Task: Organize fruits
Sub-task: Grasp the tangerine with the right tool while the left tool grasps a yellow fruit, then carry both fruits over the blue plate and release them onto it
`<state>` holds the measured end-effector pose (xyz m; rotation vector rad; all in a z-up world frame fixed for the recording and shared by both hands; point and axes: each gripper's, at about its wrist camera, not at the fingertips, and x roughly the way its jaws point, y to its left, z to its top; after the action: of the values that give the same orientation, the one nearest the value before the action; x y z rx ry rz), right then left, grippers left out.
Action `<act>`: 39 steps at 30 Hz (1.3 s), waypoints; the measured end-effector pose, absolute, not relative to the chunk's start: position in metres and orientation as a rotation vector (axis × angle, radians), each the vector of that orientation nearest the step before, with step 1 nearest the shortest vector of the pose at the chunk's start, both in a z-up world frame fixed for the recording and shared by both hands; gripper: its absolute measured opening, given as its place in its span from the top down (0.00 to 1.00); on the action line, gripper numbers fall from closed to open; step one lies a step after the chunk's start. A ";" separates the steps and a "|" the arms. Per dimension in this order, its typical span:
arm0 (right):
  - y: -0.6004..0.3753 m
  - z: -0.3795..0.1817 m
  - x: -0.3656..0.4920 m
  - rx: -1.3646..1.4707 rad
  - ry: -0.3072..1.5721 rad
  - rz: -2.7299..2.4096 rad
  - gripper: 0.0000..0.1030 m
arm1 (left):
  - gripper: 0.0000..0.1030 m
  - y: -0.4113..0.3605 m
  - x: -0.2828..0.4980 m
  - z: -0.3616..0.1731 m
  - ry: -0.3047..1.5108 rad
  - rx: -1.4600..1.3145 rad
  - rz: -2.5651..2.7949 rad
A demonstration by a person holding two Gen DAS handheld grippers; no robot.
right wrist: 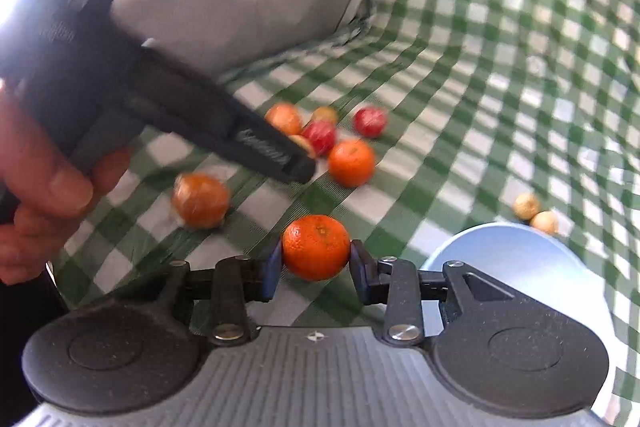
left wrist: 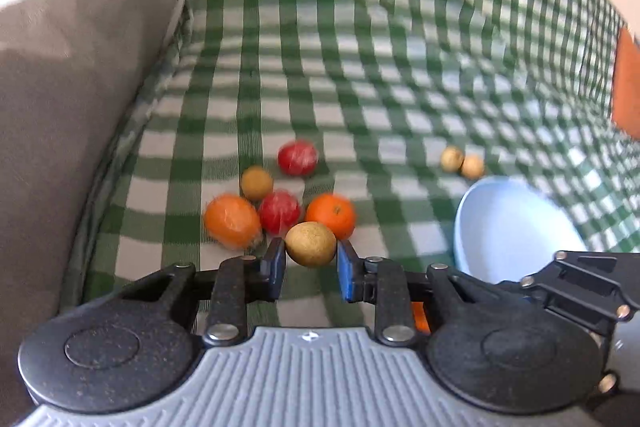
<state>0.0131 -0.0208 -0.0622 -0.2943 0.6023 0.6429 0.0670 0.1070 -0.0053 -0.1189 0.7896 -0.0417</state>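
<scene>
Left gripper [left wrist: 311, 261] clamping one tan fruit [left wrist: 310, 244], right gripper [right wrist: 316, 265] clamping one orange [right wrist: 316, 247], one blue bowl [right wrist: 516, 259]

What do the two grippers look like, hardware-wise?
Both alike: left gripper and right gripper have black speckled linkage arms with silver rivets, round black pivot discs, blue finger pads and a ribbed grey body with a small logo. No cables visible. Bare hand on a black handle.

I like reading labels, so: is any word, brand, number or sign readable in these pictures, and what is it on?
No readable words or numbers.
Small white emblem, no letters, on each gripper's grey body.
Raised marking on the left gripper, seen from the right: too blurred to read.
</scene>
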 end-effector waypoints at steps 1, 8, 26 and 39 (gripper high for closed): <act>-0.027 -0.057 0.010 -0.276 0.582 0.629 0.64 | 0.71 0.106 0.062 0.000 0.762 -0.126 -0.041; -0.082 -0.019 -0.020 -0.117 0.441 0.477 0.64 | 0.71 0.092 0.017 0.032 0.612 -0.141 -0.039; -0.179 -0.019 -0.011 0.127 0.510 0.223 0.64 | 0.71 0.014 -0.025 0.029 0.592 0.013 -0.235; -0.177 -0.046 0.014 0.079 0.628 0.236 0.64 | 0.71 -0.018 -0.002 -0.001 0.660 0.042 -0.319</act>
<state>0.0137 -0.1770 -0.0464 0.0792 0.6282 0.2359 -0.0016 -0.0178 -0.0011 0.0425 0.6598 -0.3188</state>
